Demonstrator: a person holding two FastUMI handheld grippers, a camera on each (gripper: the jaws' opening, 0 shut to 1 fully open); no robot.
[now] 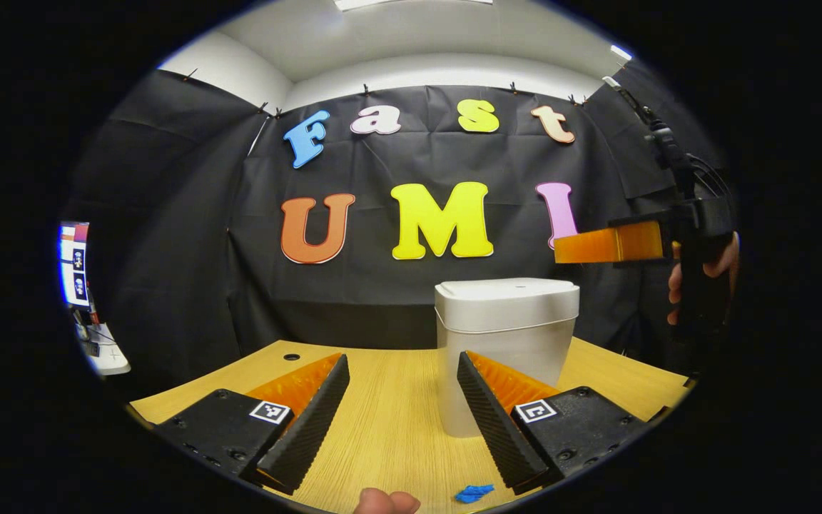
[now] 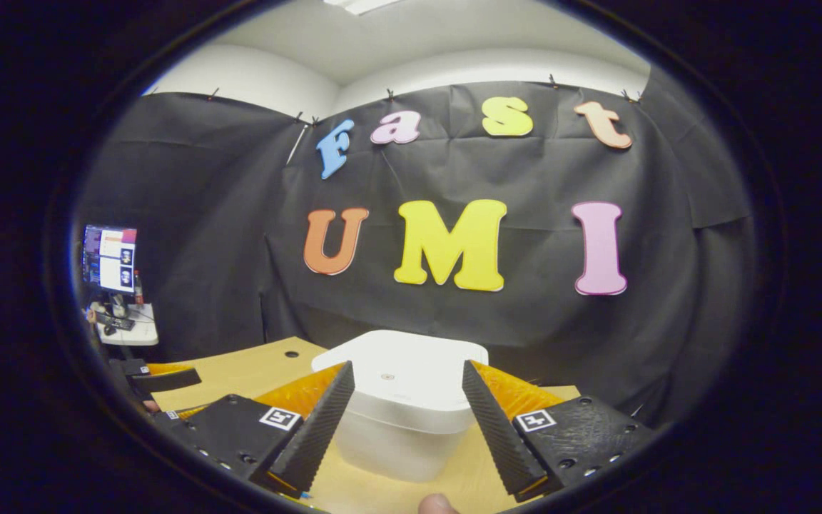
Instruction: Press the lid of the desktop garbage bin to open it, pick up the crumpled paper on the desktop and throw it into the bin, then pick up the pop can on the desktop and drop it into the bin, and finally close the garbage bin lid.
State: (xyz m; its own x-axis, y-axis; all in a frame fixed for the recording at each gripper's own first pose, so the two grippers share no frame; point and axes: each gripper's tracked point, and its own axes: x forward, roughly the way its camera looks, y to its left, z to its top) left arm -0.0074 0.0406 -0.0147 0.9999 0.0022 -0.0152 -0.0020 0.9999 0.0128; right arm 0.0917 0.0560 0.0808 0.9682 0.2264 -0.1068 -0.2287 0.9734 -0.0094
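Observation:
The white desktop bin stands on the wooden table with its lid down. In the left gripper view my left gripper is open, low over the table, just in front and left of the bin. My right gripper hovers above and to the right of the bin, held by a hand. In the right gripper view my right gripper is open above the closed lid, apart from it. The left gripper shows at the far left of that view.
A small blue scrap lies on the table by my left gripper's right finger. A round cable hole sits at the table's far left. A monitor on a small stand is beyond the table's left edge.

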